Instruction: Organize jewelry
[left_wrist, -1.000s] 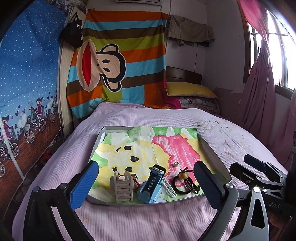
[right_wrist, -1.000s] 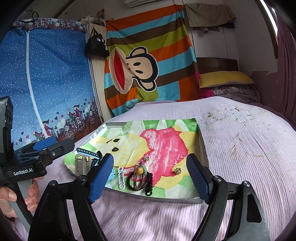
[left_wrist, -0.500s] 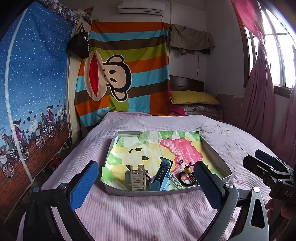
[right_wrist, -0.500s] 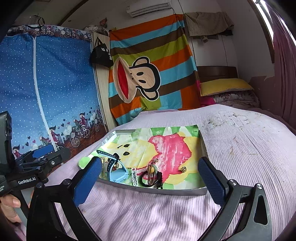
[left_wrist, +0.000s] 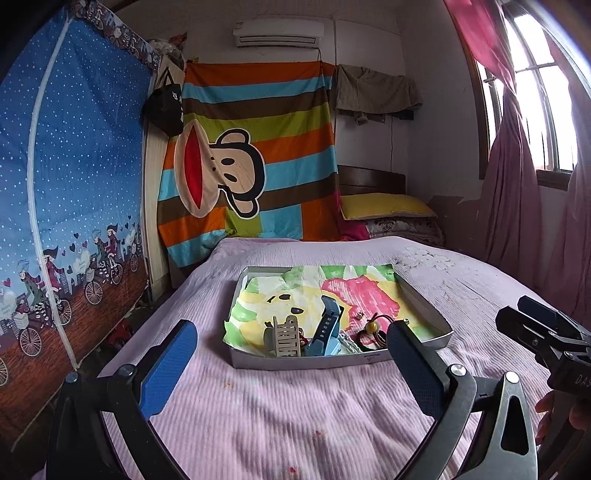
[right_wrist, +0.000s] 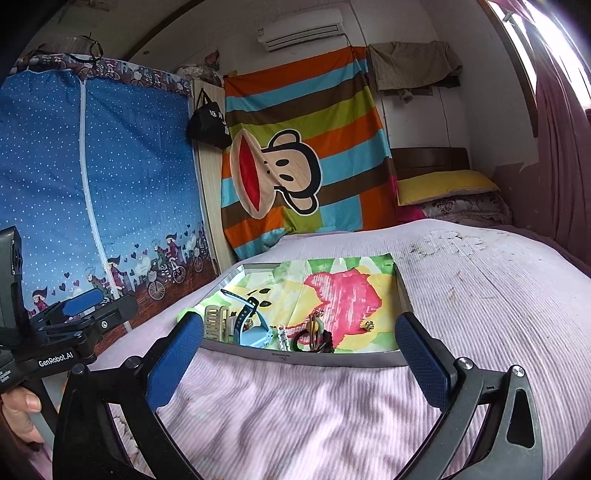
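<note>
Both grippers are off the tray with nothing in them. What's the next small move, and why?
Probably bring the right gripper forward to the tray's near edge: its jaws stand wide and empty, and the black hair tie lies just inside the rim, straight ahead.
</note>
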